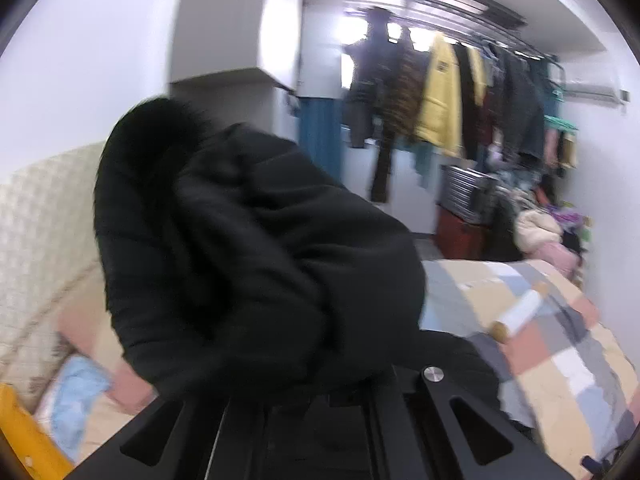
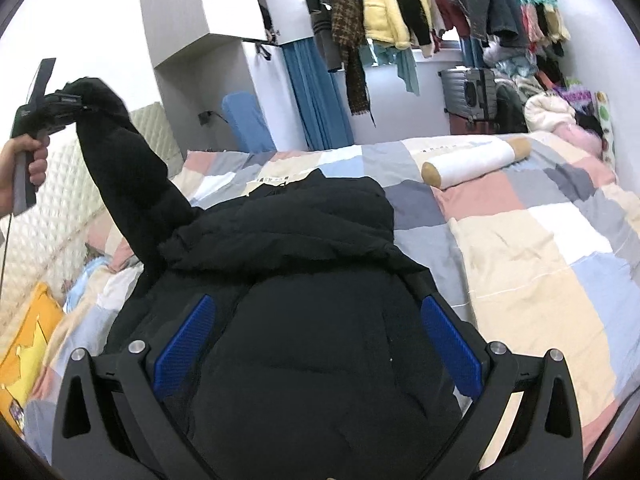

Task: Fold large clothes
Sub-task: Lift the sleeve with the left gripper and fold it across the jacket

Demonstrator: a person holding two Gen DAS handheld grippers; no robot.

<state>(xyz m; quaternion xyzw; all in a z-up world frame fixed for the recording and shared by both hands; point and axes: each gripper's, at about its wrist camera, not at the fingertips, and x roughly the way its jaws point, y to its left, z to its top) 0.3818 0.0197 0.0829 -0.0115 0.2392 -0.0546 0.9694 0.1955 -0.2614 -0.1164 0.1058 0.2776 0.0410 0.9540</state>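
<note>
on bed (image 2: 520,240), right hand-held gripper (image 2: 316,344) spread over jacket (image 2: 304,320); left hand-held gripper (image 2: 56,104) pinching sleeve (image 2: 128,168).

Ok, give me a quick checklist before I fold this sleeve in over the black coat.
1. Left gripper has the sleeve: ok, cuff bunched at its jaws, sleeve lifted off the bed.
2. Right gripper free: ok, jaws wide open above the black coat, gripping nothing.
3. Coat body flat on the patchwork quilt: not ok, hood end bunched.
4. White roll apart from the coat: ok, lying further up the bed.
5. Far sleeve position: cannot tell, hidden.
</note>
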